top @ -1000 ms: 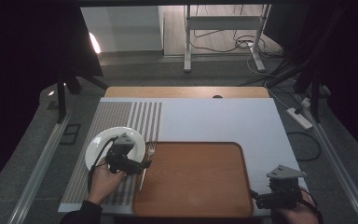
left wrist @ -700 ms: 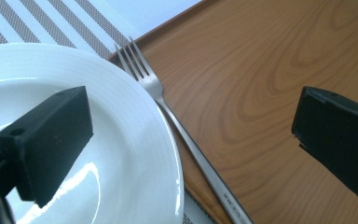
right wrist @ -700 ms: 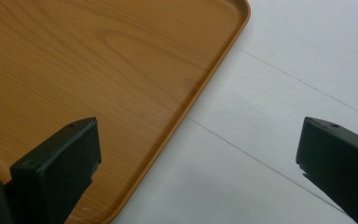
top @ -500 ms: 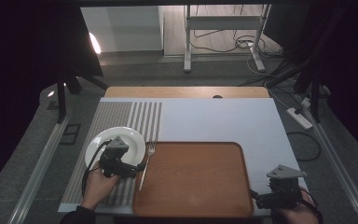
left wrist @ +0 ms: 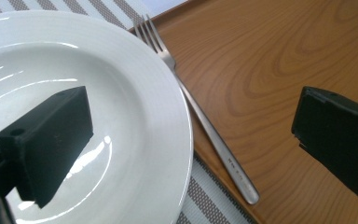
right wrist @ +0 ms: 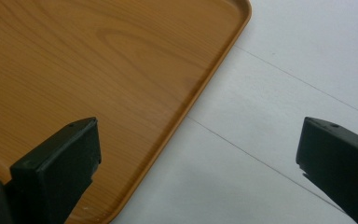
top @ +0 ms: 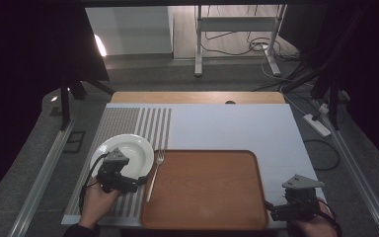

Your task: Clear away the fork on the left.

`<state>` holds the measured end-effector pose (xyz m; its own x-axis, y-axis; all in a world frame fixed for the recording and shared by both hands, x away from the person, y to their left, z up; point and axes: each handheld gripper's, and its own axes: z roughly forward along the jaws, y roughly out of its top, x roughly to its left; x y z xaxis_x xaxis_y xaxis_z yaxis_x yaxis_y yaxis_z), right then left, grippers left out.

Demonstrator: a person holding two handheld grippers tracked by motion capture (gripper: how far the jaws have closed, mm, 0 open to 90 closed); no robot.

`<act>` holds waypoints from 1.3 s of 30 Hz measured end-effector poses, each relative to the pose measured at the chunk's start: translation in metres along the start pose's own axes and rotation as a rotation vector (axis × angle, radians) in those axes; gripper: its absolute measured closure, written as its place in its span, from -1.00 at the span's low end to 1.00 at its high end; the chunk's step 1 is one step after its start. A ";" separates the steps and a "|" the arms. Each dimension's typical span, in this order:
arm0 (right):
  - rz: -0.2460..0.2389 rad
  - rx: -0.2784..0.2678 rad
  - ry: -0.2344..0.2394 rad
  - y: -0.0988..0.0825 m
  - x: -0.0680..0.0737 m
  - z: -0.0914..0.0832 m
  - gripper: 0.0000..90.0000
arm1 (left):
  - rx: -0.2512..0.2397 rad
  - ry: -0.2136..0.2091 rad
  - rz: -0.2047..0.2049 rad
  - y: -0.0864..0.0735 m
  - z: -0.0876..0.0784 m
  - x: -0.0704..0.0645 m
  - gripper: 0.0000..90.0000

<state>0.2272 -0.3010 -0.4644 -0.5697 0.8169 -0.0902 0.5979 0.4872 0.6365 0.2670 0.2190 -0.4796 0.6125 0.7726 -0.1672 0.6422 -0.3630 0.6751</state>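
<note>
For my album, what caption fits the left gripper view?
Open claw above white plate and fork beside wooden tray.

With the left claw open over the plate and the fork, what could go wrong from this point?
1. The left claw is open and straddles the plate rim and the fork; closing might catch both, or push the fork.
2. The fork lies against the tray edge, so it looks hard to pinch and may slip.
3. A grip on the smooth, glossy plate rim may slide or tilt it.
</note>
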 end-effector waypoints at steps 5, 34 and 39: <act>-0.001 0.000 -0.001 0.000 0.000 0.000 -0.99 | -0.007 0.003 -0.011 -0.005 -0.004 0.001 -1.00; 0.008 -0.017 -0.001 -0.001 0.000 -0.002 -0.99 | -0.022 0.033 -0.124 -0.050 -0.037 0.011 -1.00; 0.011 -0.019 -0.001 -0.001 -0.001 -0.002 -0.99 | -0.022 0.040 -0.138 -0.056 -0.040 0.012 -1.00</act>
<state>0.2259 -0.3024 -0.4631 -0.5625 0.8225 -0.0840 0.5932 0.4723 0.6520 0.2195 0.2695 -0.4904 0.4999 0.8347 -0.2309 0.7086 -0.2409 0.6632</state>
